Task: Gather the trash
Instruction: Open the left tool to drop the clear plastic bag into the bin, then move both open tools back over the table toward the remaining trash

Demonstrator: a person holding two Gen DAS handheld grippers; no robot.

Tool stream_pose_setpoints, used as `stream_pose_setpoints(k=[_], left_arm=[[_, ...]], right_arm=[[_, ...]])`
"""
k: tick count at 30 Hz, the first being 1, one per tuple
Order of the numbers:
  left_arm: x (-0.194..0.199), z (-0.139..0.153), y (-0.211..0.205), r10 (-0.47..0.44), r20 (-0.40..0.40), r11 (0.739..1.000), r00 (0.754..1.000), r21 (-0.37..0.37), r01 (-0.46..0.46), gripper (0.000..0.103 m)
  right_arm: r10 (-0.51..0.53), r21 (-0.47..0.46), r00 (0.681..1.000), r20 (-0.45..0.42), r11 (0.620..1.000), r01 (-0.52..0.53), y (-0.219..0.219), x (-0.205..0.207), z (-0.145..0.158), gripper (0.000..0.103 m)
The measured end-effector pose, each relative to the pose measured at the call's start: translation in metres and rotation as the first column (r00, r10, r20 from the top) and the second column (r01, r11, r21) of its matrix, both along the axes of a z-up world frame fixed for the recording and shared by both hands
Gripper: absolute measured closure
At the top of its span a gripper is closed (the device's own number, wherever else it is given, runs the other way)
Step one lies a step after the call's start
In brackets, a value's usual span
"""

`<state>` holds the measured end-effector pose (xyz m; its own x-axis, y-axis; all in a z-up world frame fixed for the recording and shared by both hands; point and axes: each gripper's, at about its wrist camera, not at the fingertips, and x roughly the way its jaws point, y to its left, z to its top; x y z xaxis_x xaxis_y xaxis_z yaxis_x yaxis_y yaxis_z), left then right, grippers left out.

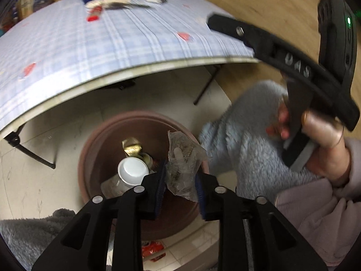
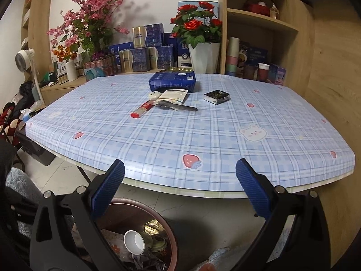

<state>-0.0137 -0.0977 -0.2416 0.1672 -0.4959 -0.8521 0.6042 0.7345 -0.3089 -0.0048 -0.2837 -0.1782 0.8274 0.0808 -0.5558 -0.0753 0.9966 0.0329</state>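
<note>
Between the blue pads of my left tool sat a crumpled clear wrapper, hanging right above the open brown bin on the floor just beside the bench. Its jaws stood only narrowly apart, and from the blurred left wrist view I could not tell for certain whether the pads pressed the film or merely flanked it; I took it that the wrapper was at the point of release. To do this step well, I judged that the jaws should go apart fully while the tool stayed centred over the bin's mouth, since so light a wrapper could cling to a ribbed pad or drift past the rim onto the tiles. A slight downward tip and a brief pause should let it slide clear. Inside the bin already lay a white cup on its side and some gold foil, so the wrapper would land on top of them. My right tool was wide apart and held nothing, poised at the near edge of the checked bench. On the bench's far half I could see a red-capped tube, a blue packet, a white pouch and a small black box, which I supposed were the next things to sort through. The person's right hand gripped that tool's handle above a fluffy grey sleeve.
</note>
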Motion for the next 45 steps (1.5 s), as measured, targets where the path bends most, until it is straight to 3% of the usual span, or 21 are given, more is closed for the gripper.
stream_pose_setpoints(k=[2, 7, 10, 12, 15, 18, 21, 24, 36, 45], left_arm=[[0.000, 0.001, 0.000, -0.007, 0.004, 1.000, 1.000, -0.007, 0.007, 0.049], [0.006, 0.010, 0.015, 0.082, 0.047, 0.996, 0.996, -0.048, -0.080, 0.034], [0.015, 0.022, 0.039, 0.232, 0.098, 0.970, 0.968, -0.097, -0.223, 0.026], [0.018, 0.029, 0.057, 0.339, 0.127, 0.937, 0.932, -0.132, -0.323, 0.021], [0.023, 0.037, 0.092, 0.539, 0.176, 0.840, 0.824, -0.173, -0.513, 0.017], [0.025, 0.041, 0.115, 0.643, 0.191, 0.765, 0.742, -0.199, -0.612, 0.017], [0.025, 0.042, 0.128, 0.700, 0.193, 0.714, 0.687, -0.208, -0.669, 0.016], [0.030, 0.042, 0.136, 0.719, 0.188, 0.695, 0.669, -0.198, -0.691, 0.016], [0.032, 0.039, 0.147, 0.750, 0.189, 0.661, 0.634, -0.188, -0.726, 0.015], [0.051, 0.053, 0.146, 0.728, 0.256, 0.681, 0.636, -0.155, -0.716, 0.015]], right_arm=[[0.000, 0.000, 1.000, -0.001, 1.000, 0.000, 0.000, 0.000, -0.001, 0.006], [0.004, -0.009, 1.000, -0.008, 1.000, -0.004, 0.003, 0.001, -0.002, 0.006], [0.006, -0.012, 1.000, -0.011, 1.000, -0.006, 0.004, 0.001, -0.003, 0.006], [0.007, -0.014, 1.000, -0.013, 1.000, -0.007, 0.004, 0.002, -0.003, 0.006], [0.010, -0.020, 1.000, -0.021, 1.000, -0.011, 0.006, 0.002, -0.005, 0.006], [0.017, -0.028, 0.999, -0.028, 0.999, -0.018, 0.009, 0.003, -0.006, 0.006], [0.022, -0.034, 0.999, -0.034, 0.999, -0.023, 0.011, 0.004, -0.007, 0.006], [0.028, -0.039, 0.999, -0.043, 0.999, -0.029, 0.013, 0.006, -0.009, 0.006], [0.037, -0.047, 0.997, -0.065, 0.998, -0.040, 0.017, 0.012, -0.011, 0.006], [0.009, 0.026, 0.996, -0.094, 1.000, -0.006, 0.000, 0.033, -0.008, 0.006]])
